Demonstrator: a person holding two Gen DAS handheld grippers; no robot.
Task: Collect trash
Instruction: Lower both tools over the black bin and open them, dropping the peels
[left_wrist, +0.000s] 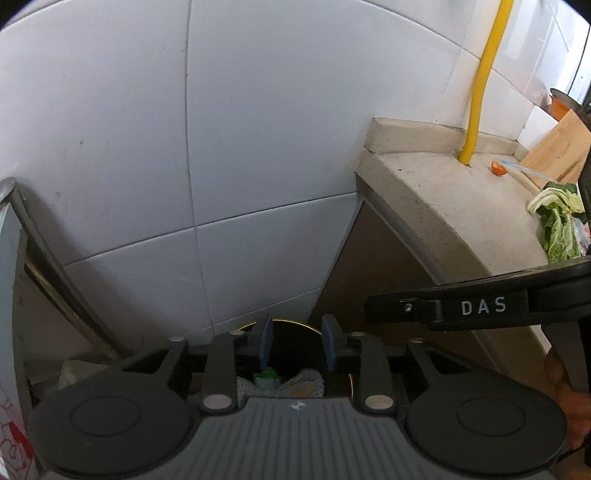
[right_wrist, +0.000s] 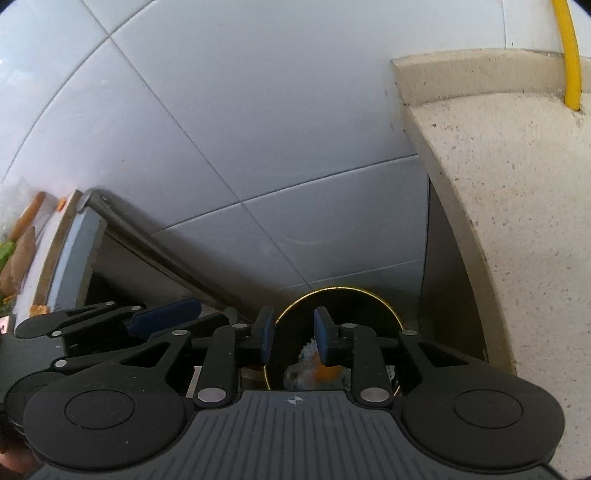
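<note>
Gold-rimmed black trash bin (right_wrist: 338, 295) down between tiled wall and stone desk (left_wrist: 439, 206), already holding crumpled wrappers (left_wrist: 295, 384) and orange scraps (right_wrist: 325, 371). Left gripper (left_wrist: 297, 343) and right gripper (right_wrist: 293, 338) both right above it, fingers apart, nothing pinched. Cabbage leaves (left_wrist: 557, 225) waiting on the desk. Probably mid-drop; could miss the narrow rim and litter the floor if tilted.
</note>
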